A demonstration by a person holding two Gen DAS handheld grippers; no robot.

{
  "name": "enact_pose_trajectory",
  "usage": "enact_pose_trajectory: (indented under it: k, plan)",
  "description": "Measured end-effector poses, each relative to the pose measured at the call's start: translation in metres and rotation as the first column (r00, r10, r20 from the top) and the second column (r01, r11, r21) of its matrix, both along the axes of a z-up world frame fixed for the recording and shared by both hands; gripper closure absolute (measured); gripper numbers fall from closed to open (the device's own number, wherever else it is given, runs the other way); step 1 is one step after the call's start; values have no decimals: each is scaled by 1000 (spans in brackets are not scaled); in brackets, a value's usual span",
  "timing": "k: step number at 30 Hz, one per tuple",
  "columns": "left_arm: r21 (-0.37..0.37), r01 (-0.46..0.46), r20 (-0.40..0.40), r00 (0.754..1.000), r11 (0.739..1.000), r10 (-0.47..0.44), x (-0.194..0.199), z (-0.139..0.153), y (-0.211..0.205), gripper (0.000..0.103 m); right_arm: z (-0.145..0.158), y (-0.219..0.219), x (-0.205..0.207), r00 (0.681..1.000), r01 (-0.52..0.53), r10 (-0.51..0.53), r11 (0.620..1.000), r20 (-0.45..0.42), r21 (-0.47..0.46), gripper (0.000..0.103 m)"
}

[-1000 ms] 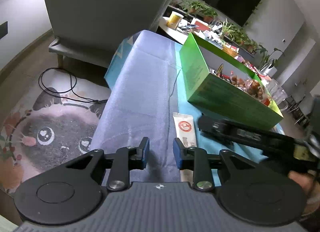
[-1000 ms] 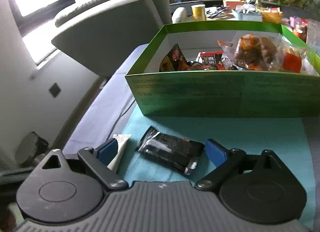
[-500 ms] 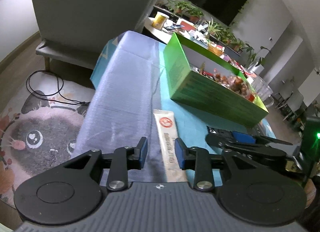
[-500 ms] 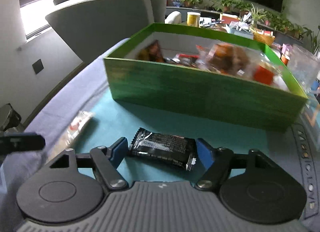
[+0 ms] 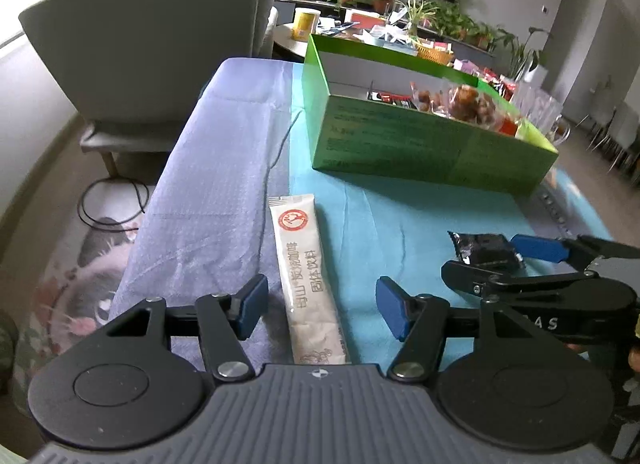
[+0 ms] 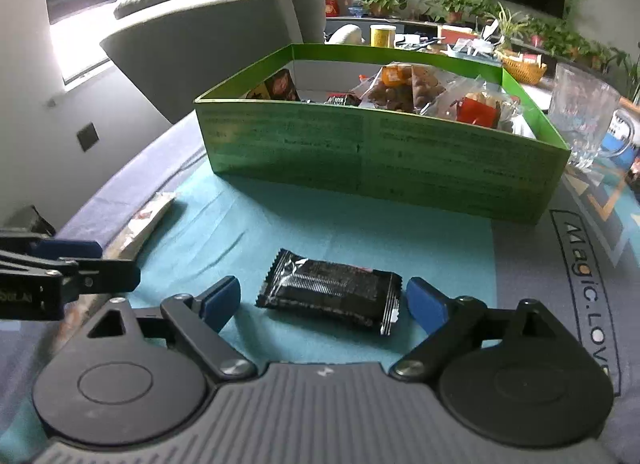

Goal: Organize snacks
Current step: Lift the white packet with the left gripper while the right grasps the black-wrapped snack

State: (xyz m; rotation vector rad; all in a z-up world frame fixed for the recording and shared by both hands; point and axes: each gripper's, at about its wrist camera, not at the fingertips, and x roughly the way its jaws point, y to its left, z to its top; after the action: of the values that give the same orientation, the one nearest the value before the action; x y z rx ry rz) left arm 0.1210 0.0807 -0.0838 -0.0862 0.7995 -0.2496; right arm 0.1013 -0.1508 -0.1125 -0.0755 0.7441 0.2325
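Most snacks already in green box (image 6: 376, 152) on tabletop (image 5: 384, 216). Two left outside: white sachet (image 5: 306, 272) betw. wide-open left hand-held gripper (image 5: 320, 306), black packet (image 6: 330, 290) betw. wide-open right hand-held gripper (image 6: 324, 302). Neither gripped yet; both to box, prob.

the left tool (image 5: 318, 306) is held low with its blue-padded fingers (image 5: 250, 304) spread wide; the right tool (image 6: 324, 300) is likewise held low, its fingers (image 6: 426, 304) parted widely.
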Motion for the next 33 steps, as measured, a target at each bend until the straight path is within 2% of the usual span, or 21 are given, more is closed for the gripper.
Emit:
enact_pose_trajectory:
  k: [3,5,8,9,12,22,26,33]
  plan:
    - [51,10,14,1000,999,-10,-2,-1,-8,47,-3,0,-4,1000,-2,2,1000,20,-15,54]
    - [58,10,15,1000,998,-11,-3,0,-9,81,0,-2,-5,1000,-17,17,1000,24,-17,54]
    - [-74,3,-37,999,997,-6,-3,3,-1,81,2,-7,-8,999,-40,41,999,22,-26,54]
    - [-89,4,-24,1000,996,-6,-5,5,0,81,3,-9,-9,999,-38,39,999,28,-32,54]
    - [-28,23,55,998,999,-21,-15,18,-9,81,6,-19,-13,999,-34,35,999,41,-12,54]
    - [-24,43,108,993,999,-40,-11,48,-27,81,33,-46,-16,989,3,-13,998,144,67,54]
    - [-22,46,158,987,999,-42,-1,65,-39,81,50,-60,-6,984,25,-52,988,172,155,54]
    - [-1,79,236,969,997,-76,26,91,-64,81,80,-71,17,962,39,-97,974,257,222,54]
